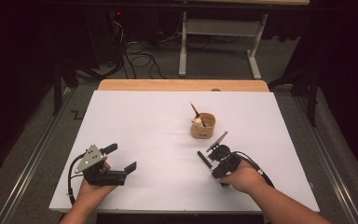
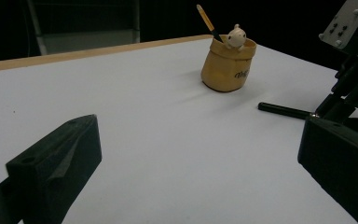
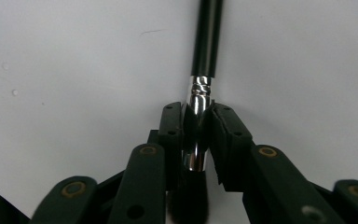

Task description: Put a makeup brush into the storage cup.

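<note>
A black-handled brush (image 3: pixel 207 42) with a silver ferrule (image 3: pixel 199 95) lies on the white table (image 1: pixel 144 121). My right gripper (image 3: pixel 198 130) is shut on it at the ferrule, its pads pressed against both sides. From above, the brush handle (image 1: pixel 204 160) sticks out up-left of the right gripper (image 1: pixel 213 170). A tan sack-shaped pot (image 1: pixel 203 126) stands just beyond, holding another brush (image 2: pixel 208 21) and a small white figure (image 2: pixel 237 36). My left gripper (image 1: pixel 121 157) rests open near the front left with nothing between its jaws.
A wooden strip (image 1: pixel 182 85) runs along the table's far edge. Behind it on the floor are a white stand (image 1: pixel 219 28) and cables (image 1: pixel 140 58). In the left gripper view the held brush (image 2: pixel 284 110) lies right of the pot (image 2: pixel 227 65).
</note>
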The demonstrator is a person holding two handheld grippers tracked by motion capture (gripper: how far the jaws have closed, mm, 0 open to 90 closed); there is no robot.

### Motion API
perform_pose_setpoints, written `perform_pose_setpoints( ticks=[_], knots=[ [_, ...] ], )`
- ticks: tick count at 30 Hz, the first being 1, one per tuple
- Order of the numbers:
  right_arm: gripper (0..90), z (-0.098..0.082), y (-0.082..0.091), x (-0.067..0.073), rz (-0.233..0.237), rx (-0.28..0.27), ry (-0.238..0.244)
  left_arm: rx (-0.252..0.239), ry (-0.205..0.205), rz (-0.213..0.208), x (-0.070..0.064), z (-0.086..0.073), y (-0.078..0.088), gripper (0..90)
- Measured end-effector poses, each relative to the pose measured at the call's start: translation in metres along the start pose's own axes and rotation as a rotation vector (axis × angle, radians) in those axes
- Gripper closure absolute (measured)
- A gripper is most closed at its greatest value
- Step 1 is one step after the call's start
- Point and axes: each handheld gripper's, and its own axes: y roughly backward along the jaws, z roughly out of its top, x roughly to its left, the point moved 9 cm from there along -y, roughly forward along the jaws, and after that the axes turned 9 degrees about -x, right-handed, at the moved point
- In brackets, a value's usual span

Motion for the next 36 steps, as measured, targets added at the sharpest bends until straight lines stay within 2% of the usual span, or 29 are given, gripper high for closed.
perform_pose_setpoints(
  ticks=[5,7,8,11,17,22,28,34,36],
  knots=[
    [78.0,0.0,0.0,0.0,-0.002,0.003,0.006,0.005,-0.004,0.001,0.0,-0.001,0.0,0.4],
    [78.4,-0.001,0.001,0.002,-0.005,0.01,-0.021,0.006,-0.011,0.001,0.0,-0.001,0.0,0.4],
    [78.6,0.0,0.0,0.0,-0.003,-0.004,0.017,0.006,-0.011,0.001,0.0,-0.001,0.0,0.4],
    [78.7,0.0,0.0,0.001,-0.007,-0.002,0.046,0.004,-0.023,0.004,0.0,0.001,0.0,0.4],
    [78.9,0.002,0.005,0.002,-0.001,-0.012,0.065,-0.007,-0.035,0.009,-0.002,0.002,0.001,0.4],
    [79.1,0.006,0.018,0.003,0.012,-0.018,0.082,-0.012,-0.035,0.011,-0.003,0.003,0.0,0.4],
    [79.2,0.009,0.029,0.001,-0.005,-0.023,0.116,-0.015,-0.042,0.011,-0.004,0.003,0.0,0.4],
    [79.2,0.01,0.037,0.002,0.009,-0.029,0.119,-0.013,-0.05,0.01,-0.005,0.003,-0.001,0.4],
    [79.2,0.011,0.038,0.002,0.008,-0.038,0.135,-0.012,-0.054,0.01,-0.006,0.003,-0.001,0.4]
  ],
)
